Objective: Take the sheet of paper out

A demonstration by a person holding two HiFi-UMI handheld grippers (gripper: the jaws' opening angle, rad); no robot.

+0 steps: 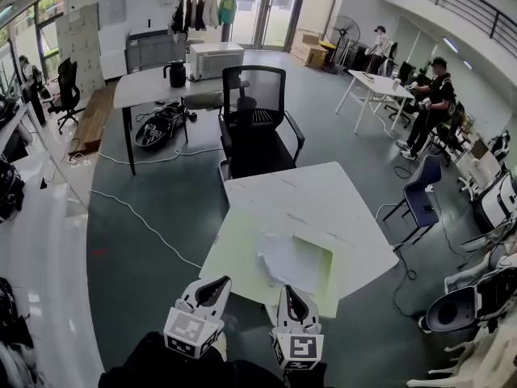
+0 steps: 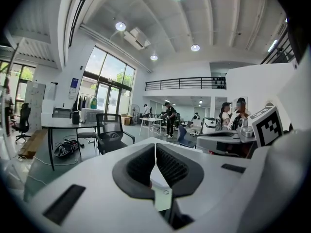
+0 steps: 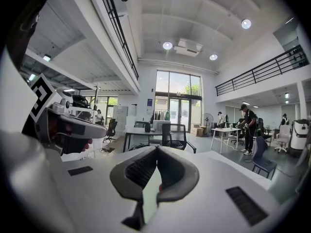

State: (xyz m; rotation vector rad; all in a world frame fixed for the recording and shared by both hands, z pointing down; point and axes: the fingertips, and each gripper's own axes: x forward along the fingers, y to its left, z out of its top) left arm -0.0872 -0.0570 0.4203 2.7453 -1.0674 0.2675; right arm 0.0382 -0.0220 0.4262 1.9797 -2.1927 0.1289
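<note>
Entry: two hand-held grippers, both clenched, both empty.

I read the left gripper point(image 2: 155, 145) as closed tip to tip with nothing between its jaws, and the right gripper point(image 3: 156, 148) the same. Neither touches anything, and both hang side by side at the near edge of the white table point(image 1: 323, 192). Sheet of paper point(image 1: 295, 261): white, slightly rumpled, lying on a pale green folder point(image 1: 238, 249) on that table, just beyond the right gripper and clear of both.
</note>
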